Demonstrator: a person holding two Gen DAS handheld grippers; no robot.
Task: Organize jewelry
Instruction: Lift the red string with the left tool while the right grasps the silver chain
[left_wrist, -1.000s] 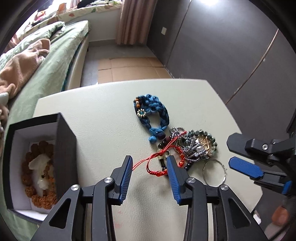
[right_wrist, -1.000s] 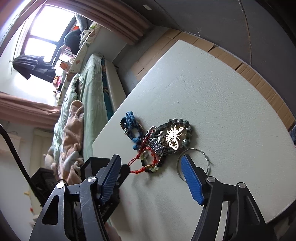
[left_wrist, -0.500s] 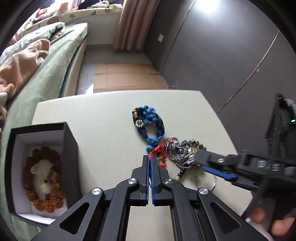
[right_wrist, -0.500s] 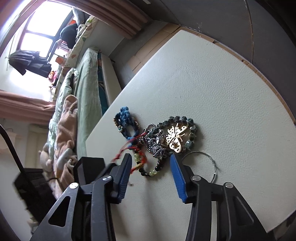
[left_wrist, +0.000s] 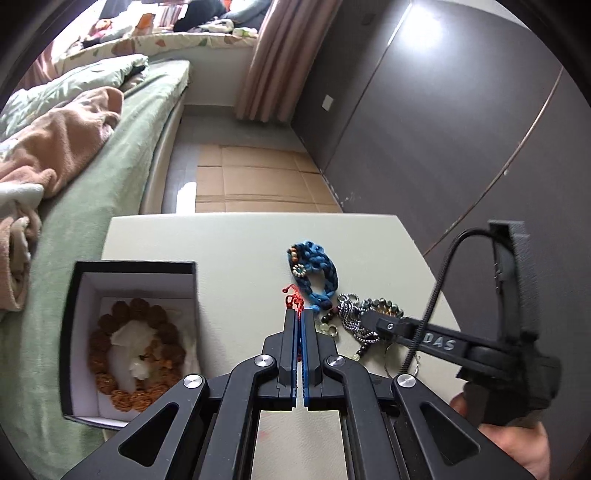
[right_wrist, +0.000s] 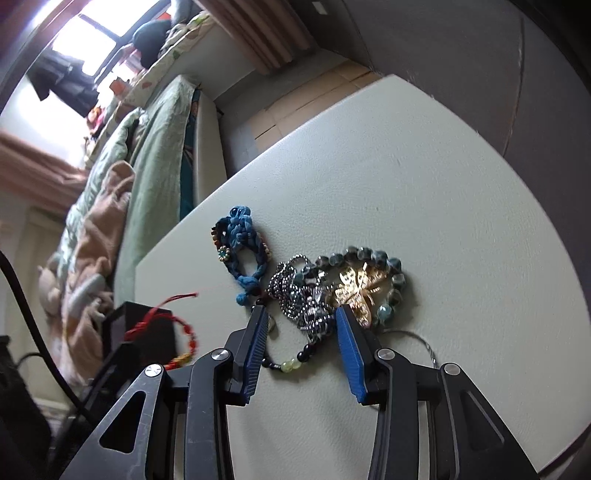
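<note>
since a second ago the left gripper (left_wrist: 299, 314) has gone from spread either side of the red cord bracelet (right_wrist: 173, 328) to pinched tight on it, and the cord has come away from the pile; red loops poke out past the closed blue tips in the left wrist view, and in the right wrist view the bracelet hangs off the table (right_wrist: 424, 177), blurred, in front of the black box (left_wrist: 135, 266).

right gripper (right_wrist: 301, 325): jaws narrowing, now straddling the silver ball chain (right_wrist: 295, 295) in the pile. pads not visibly pressing on it; cannot tell about contact with the table.

remaining pile, mid-table: blue braided bracelet (right_wrist: 240, 247) on its own at the far left of the group; ball chain, grey-green bead bracelet (right_wrist: 388, 266) and gold butterfly piece (right_wrist: 354, 284) tangled together; a thin wire hoop (right_wrist: 424, 343) partly behind the right finger; a strand of dark and pale beads (right_wrist: 291, 363) between the fingers.

box: open, at the table's left edge, brown bead bracelet (left_wrist: 110, 321) on white lining inside.
</note>
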